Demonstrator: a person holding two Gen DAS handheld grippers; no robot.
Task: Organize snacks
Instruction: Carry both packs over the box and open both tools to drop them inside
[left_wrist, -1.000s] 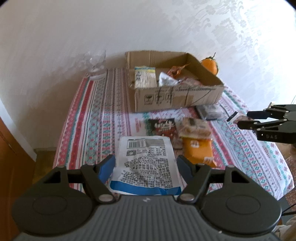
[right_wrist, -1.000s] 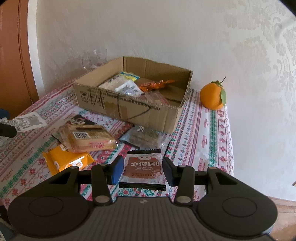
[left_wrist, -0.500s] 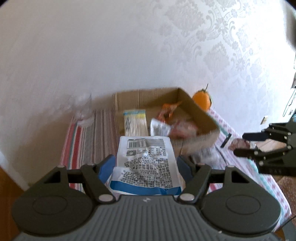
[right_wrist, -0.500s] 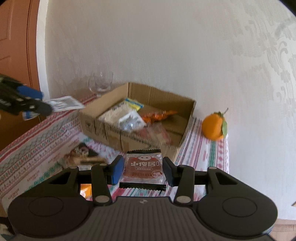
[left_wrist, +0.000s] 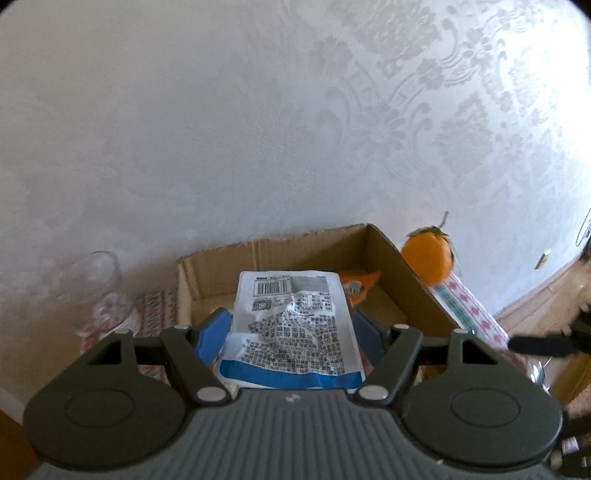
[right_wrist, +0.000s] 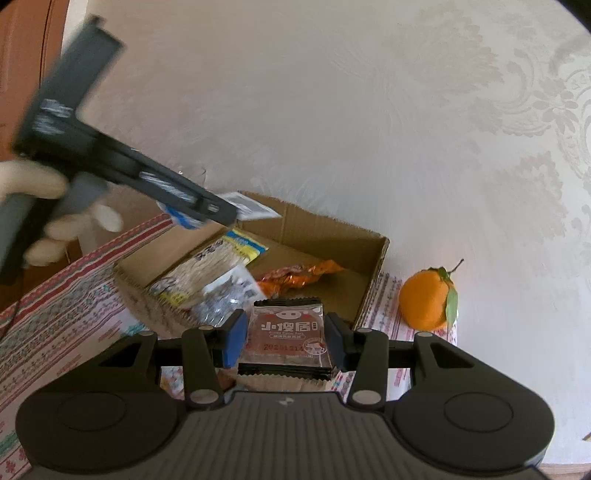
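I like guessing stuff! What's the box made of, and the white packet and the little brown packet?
Box: brown cardboard, matte, ridged cut edges. White packet: probably thin plastic film; it crinkles and shines slightly. Brown packet: glossy plastic wrapper with zigzag sealed ends.

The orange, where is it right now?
The orange sits on the patterned tablecloth by the wall, just past the right end of the cardboard box; the left wrist view also shows it right of the box.

Brown snack packet (right_wrist: 286, 338) reading "小俊居" and "20251214", white packet (left_wrist: 291, 325) bearing a barcode
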